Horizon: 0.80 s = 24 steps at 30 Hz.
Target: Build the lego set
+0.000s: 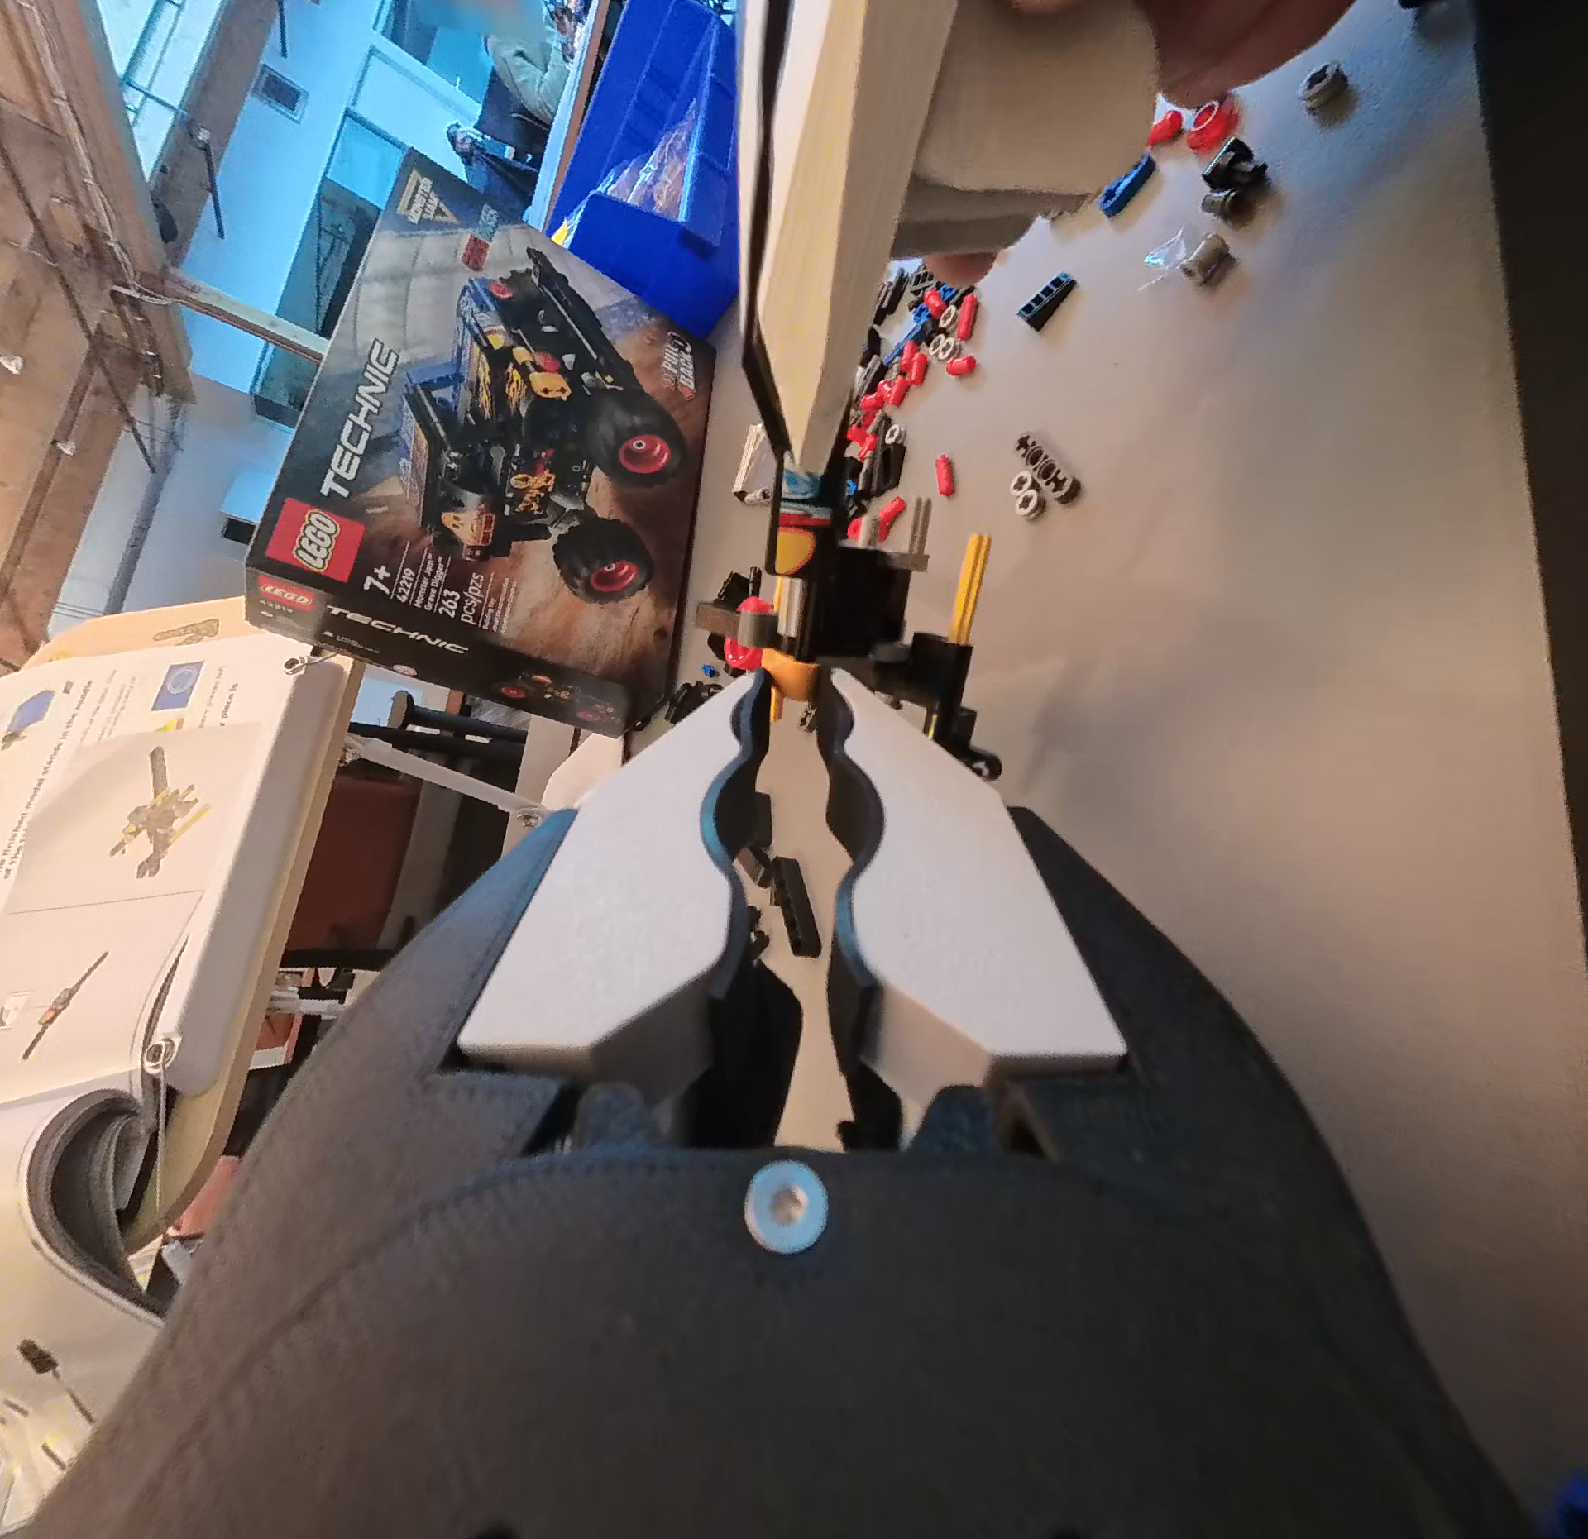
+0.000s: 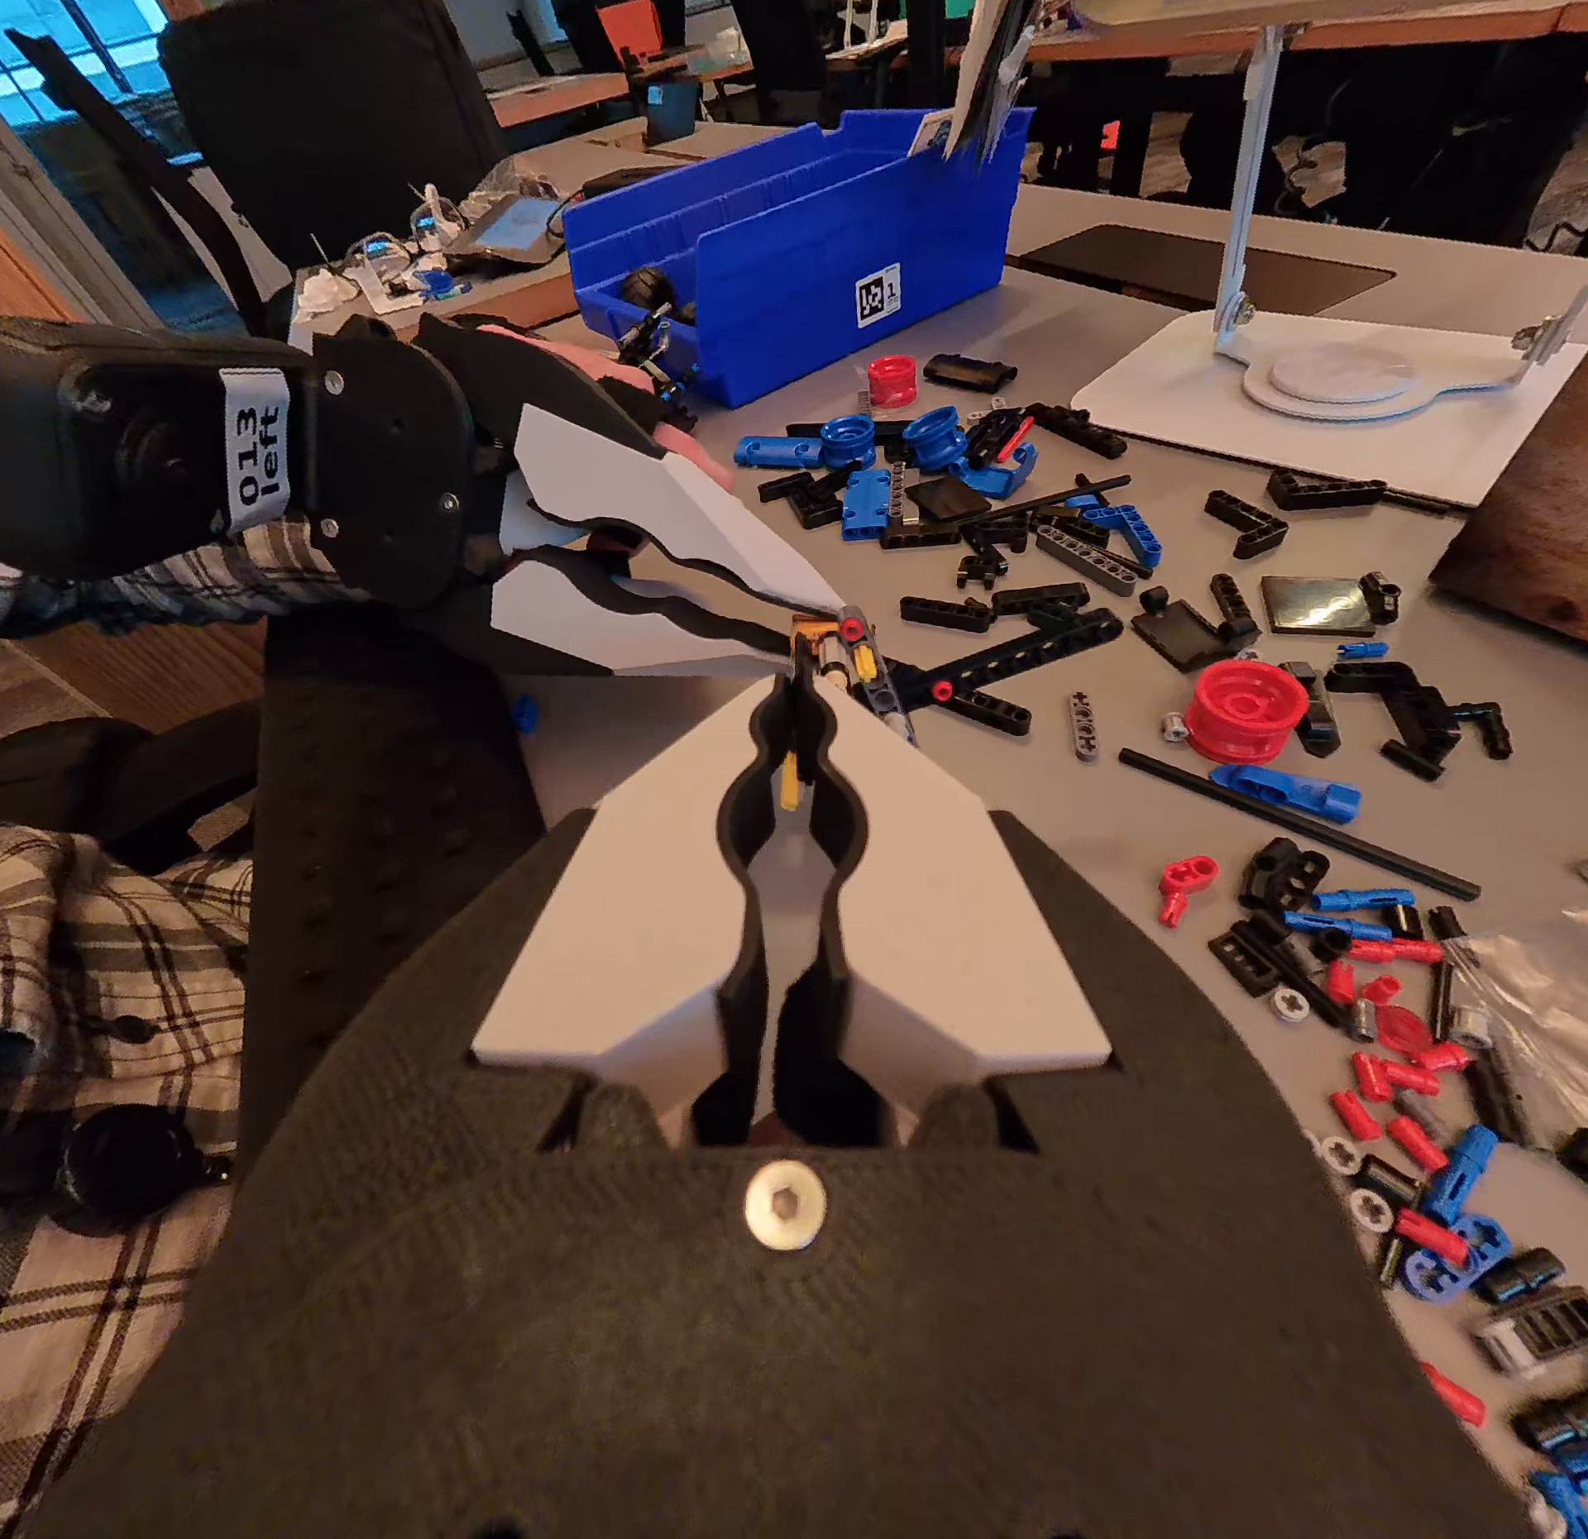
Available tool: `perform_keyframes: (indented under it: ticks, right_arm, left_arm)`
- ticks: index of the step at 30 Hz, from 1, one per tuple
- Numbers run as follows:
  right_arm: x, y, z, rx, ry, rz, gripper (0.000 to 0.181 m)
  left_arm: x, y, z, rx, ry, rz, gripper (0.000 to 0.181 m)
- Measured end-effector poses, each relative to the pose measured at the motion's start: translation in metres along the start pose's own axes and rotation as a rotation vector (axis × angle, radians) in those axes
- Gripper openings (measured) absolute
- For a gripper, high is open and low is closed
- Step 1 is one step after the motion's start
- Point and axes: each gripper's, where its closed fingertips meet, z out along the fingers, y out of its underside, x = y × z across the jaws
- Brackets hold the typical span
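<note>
A small Lego assembly (image 1: 851, 591) of black beams, yellow axles and red pins hangs above the grey table (image 1: 1246, 724), held between both grippers. My left gripper (image 1: 795, 680) is shut on a tan part at the assembly's near end. My right gripper (image 1: 797, 467) comes in from above and pinches the far end. In the right wrist view my right gripper (image 2: 805, 683) is shut on a black part with a yellow axle between its fingers. The left gripper (image 2: 808, 634) reaches in from the left and its tips meet the assembly (image 2: 859, 651).
Loose black, blue and red Lego pieces (image 2: 1031, 518) cover the table, with a red wheel hub (image 2: 1246, 712) to the right. A blue bin (image 2: 799, 243) and a white stand base (image 2: 1332, 398) sit at the back. The set's box (image 1: 481, 467) and an open instruction booklet (image 1: 129, 810) stand to the left. The tips of one gripper are about 5 cm away from the tips of the other.
</note>
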Motion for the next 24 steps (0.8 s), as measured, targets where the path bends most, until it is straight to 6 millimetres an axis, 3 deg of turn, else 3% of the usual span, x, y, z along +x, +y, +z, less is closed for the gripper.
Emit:
perform_keyframes:
  ticks: [24]
  right_arm:
    - [0.000, 0.015, 0.011, -0.059, 0.043, -0.058, 0.000]
  left_arm:
    - [0.020, 0.013, 0.008, -0.103, 0.021, 0.090, 0.004]
